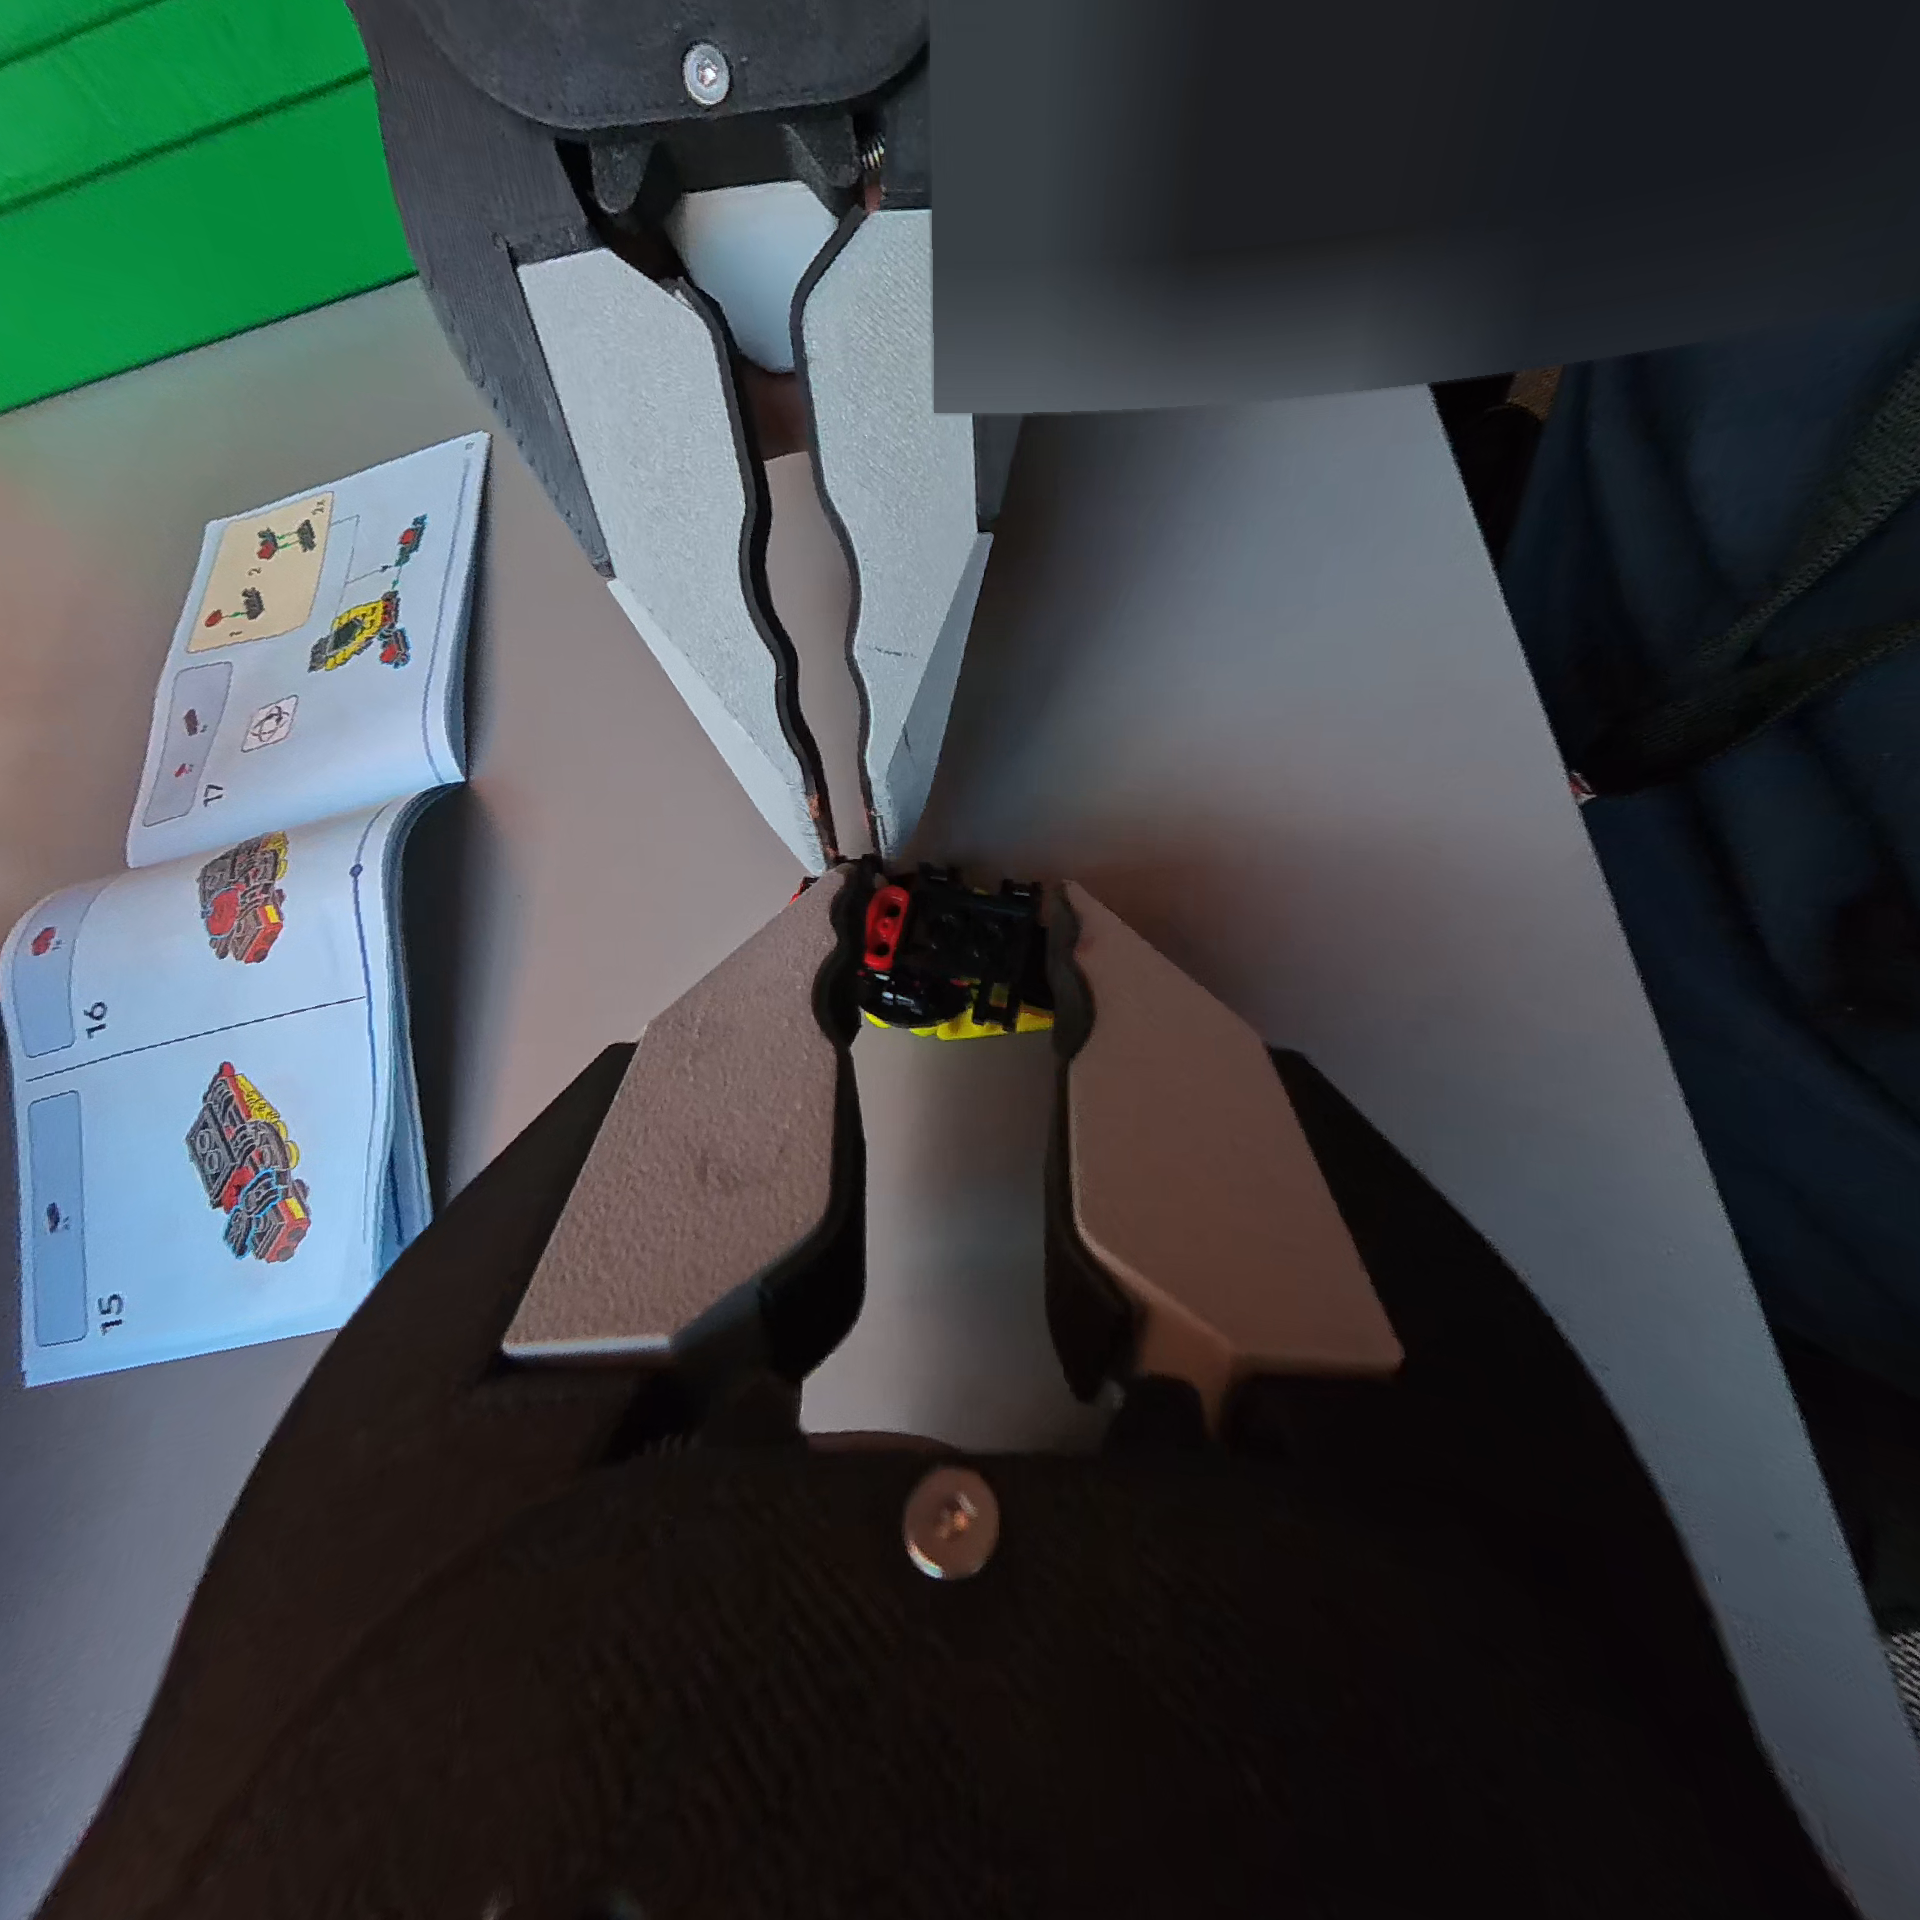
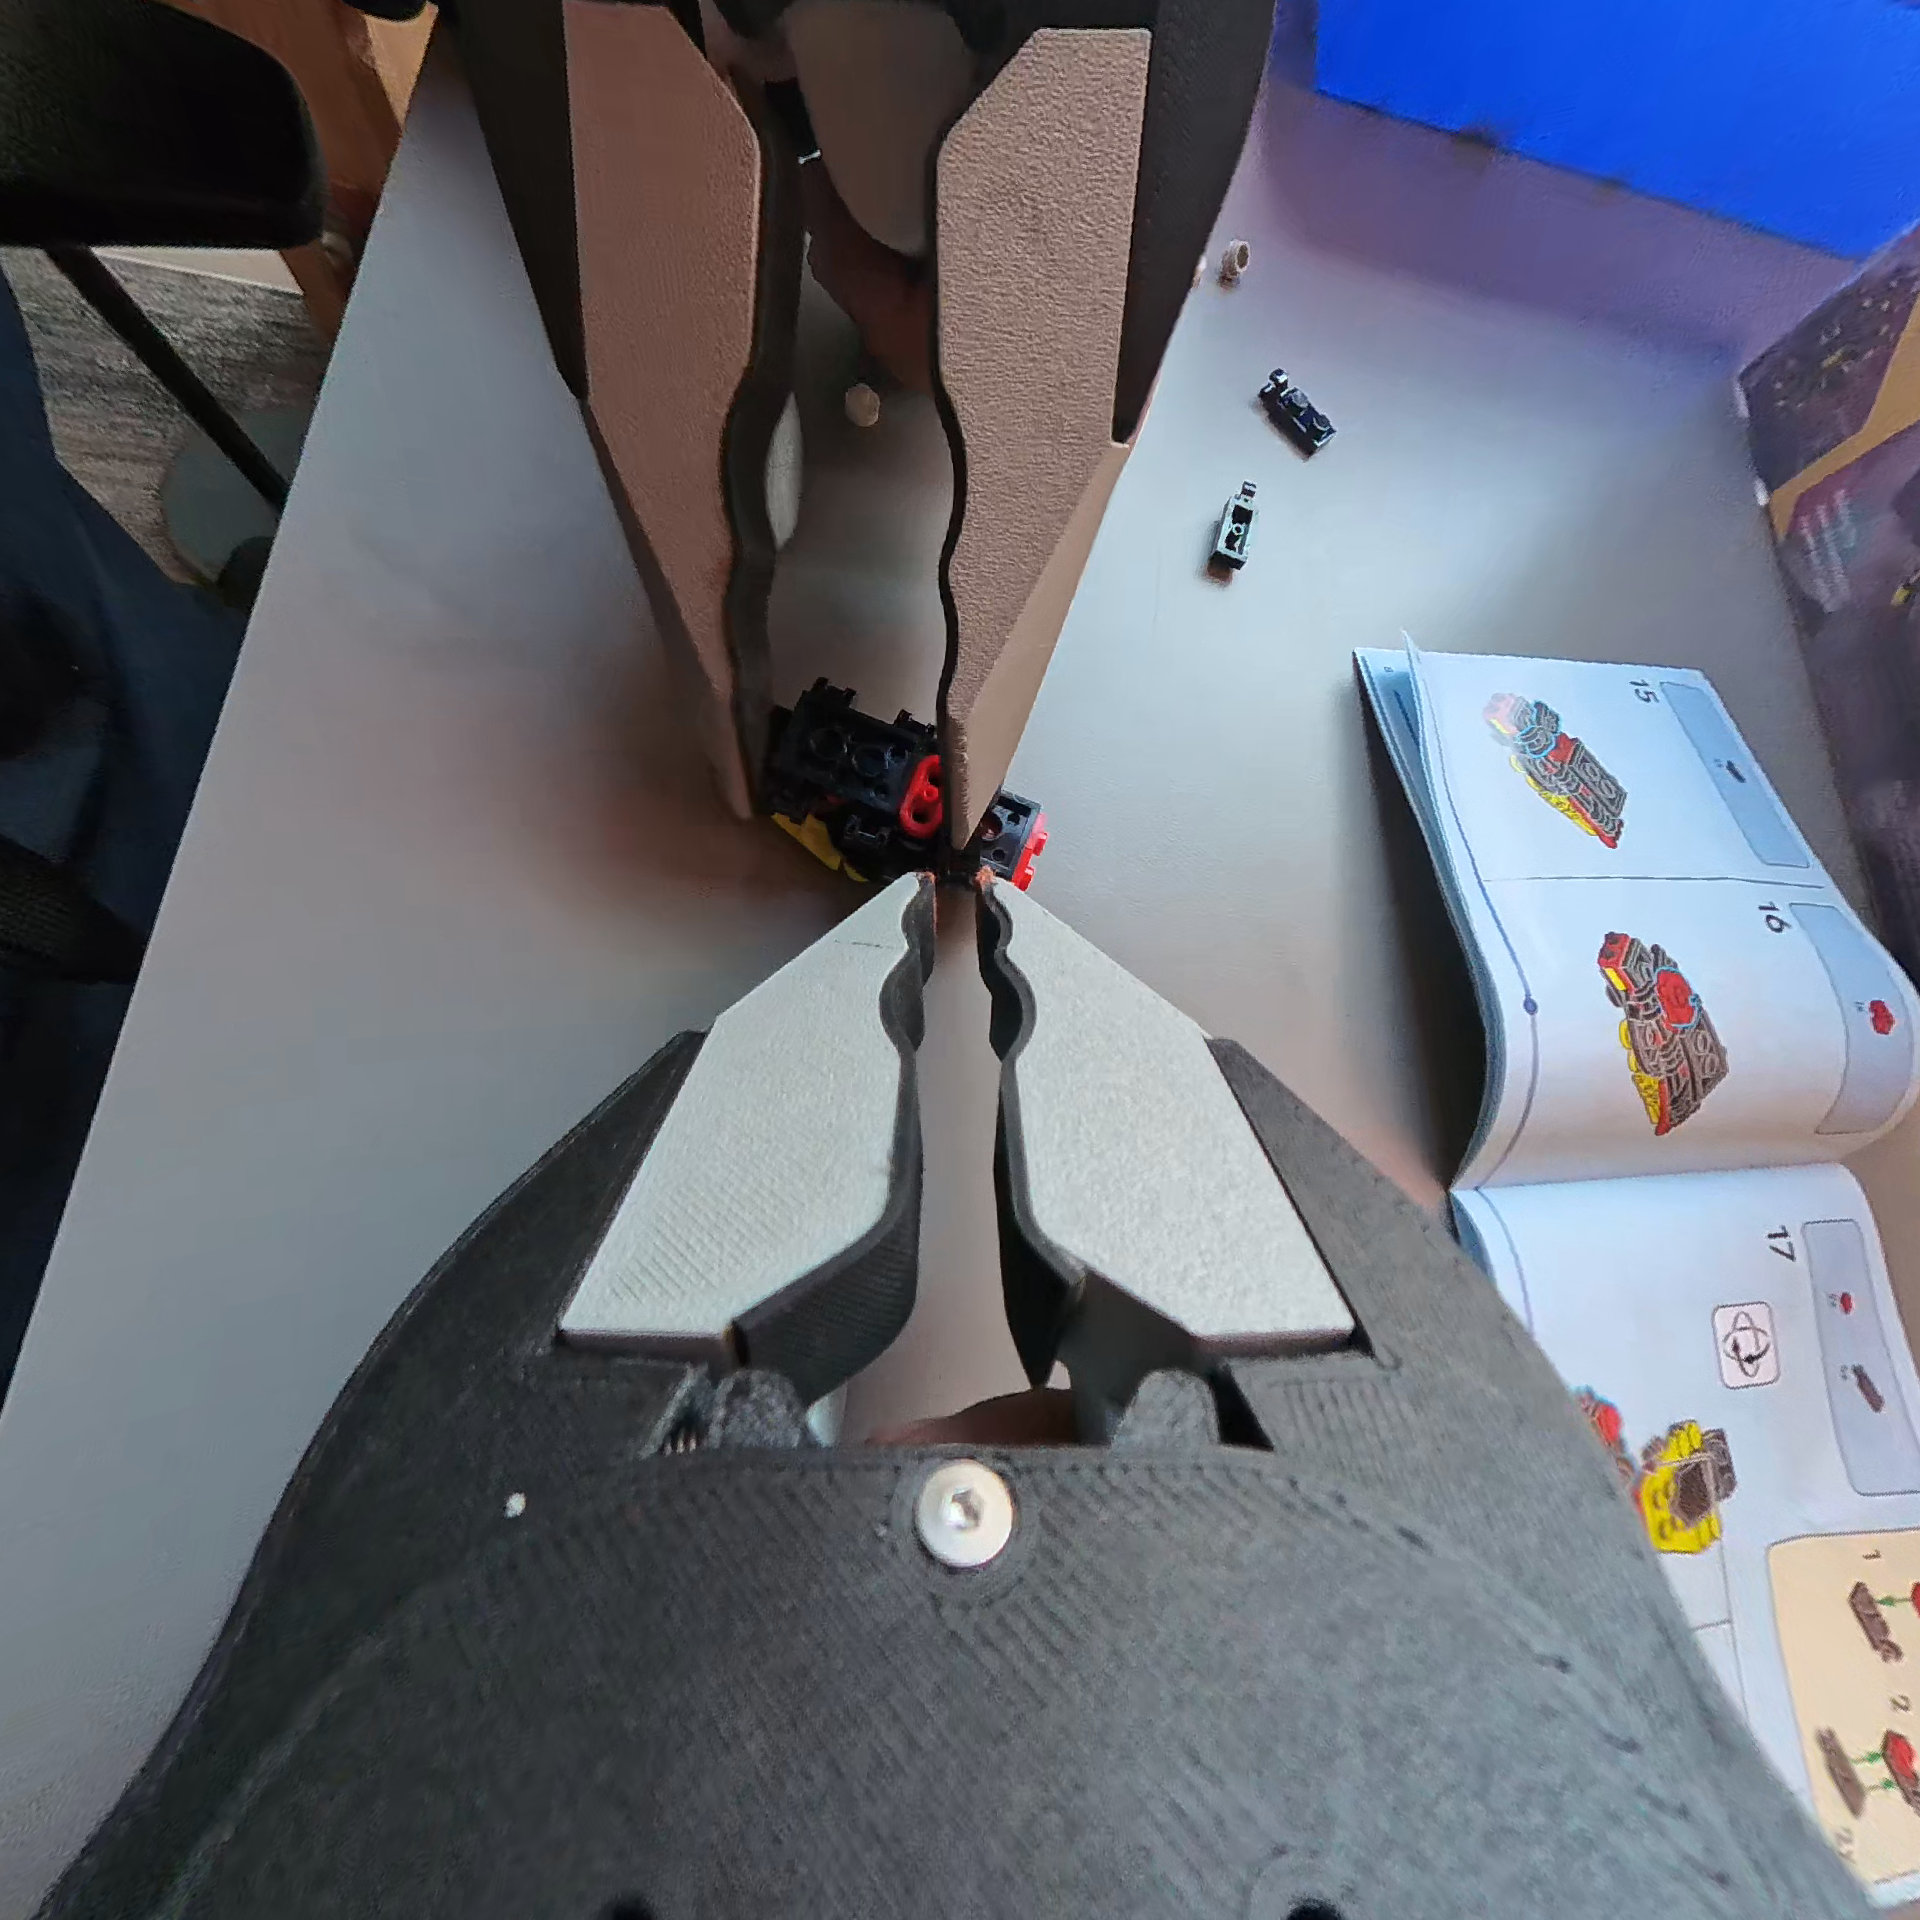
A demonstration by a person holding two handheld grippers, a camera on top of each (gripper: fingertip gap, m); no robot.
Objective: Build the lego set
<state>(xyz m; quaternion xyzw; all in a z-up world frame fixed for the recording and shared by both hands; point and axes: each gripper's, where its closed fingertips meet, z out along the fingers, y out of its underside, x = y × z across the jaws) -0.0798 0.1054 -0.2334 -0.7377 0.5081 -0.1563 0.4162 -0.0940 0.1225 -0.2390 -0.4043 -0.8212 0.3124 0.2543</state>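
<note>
left gripper [image 1: 951,940]: jaws clamped on model [image 1: 951,961], above table [image 1: 1195,727] | right gripper [image 2: 948,883]: jaws nearly closed, tips pinching small black part at model's red end | booklet [image 2: 1662,935] open alongside

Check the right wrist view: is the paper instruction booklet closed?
No, the paper instruction booklet lies open on the grey table, showing printed building steps.
</note>
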